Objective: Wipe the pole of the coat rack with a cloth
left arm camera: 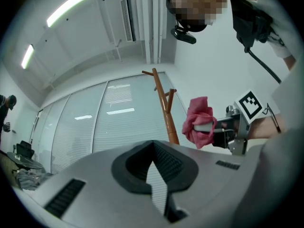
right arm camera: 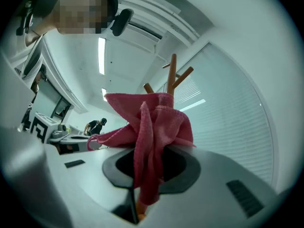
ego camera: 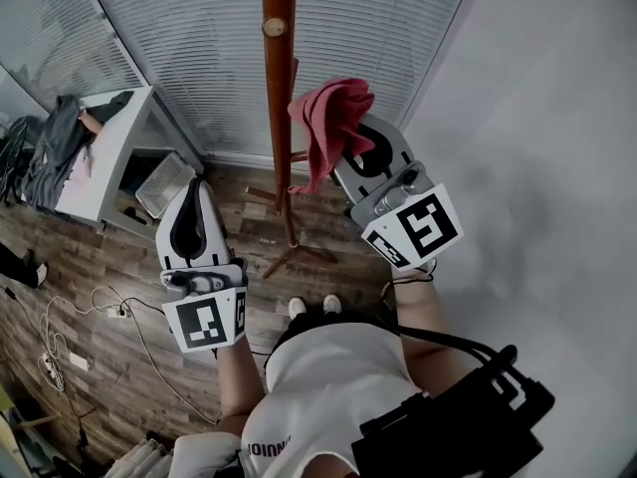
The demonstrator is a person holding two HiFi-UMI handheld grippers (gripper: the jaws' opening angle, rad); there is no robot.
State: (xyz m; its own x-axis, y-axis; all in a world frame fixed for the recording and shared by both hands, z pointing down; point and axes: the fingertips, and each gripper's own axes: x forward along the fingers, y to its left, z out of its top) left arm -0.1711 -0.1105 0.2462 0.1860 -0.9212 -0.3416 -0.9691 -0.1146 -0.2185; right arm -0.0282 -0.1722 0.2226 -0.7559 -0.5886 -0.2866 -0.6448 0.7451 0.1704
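Observation:
The wooden coat rack pole (ego camera: 279, 98) rises in the middle of the head view, its legs spread on the floor below. My right gripper (ego camera: 350, 145) is shut on a bunched pink cloth (ego camera: 328, 122), held just right of the pole, touching or nearly touching it. The cloth (right arm camera: 152, 127) fills the right gripper view, draped over the right gripper (right arm camera: 152, 158), with the rack's top pegs (right arm camera: 172, 77) behind it. My left gripper (ego camera: 197, 189) hangs lower left of the pole, shut and holding nothing. The left gripper view, over the left gripper (left arm camera: 154, 148), shows the pole (left arm camera: 166, 113) and the cloth (left arm camera: 199, 120).
A white desk (ego camera: 109, 142) with dark clothing stands at the left, a wire basket (ego camera: 164, 182) beside it. Cables (ego camera: 90, 317) trail over the wood floor. Window blinds (ego camera: 199, 38) stand behind the rack and a white wall (ego camera: 537, 118) to the right. My shoes (ego camera: 314, 307) are near the rack's base.

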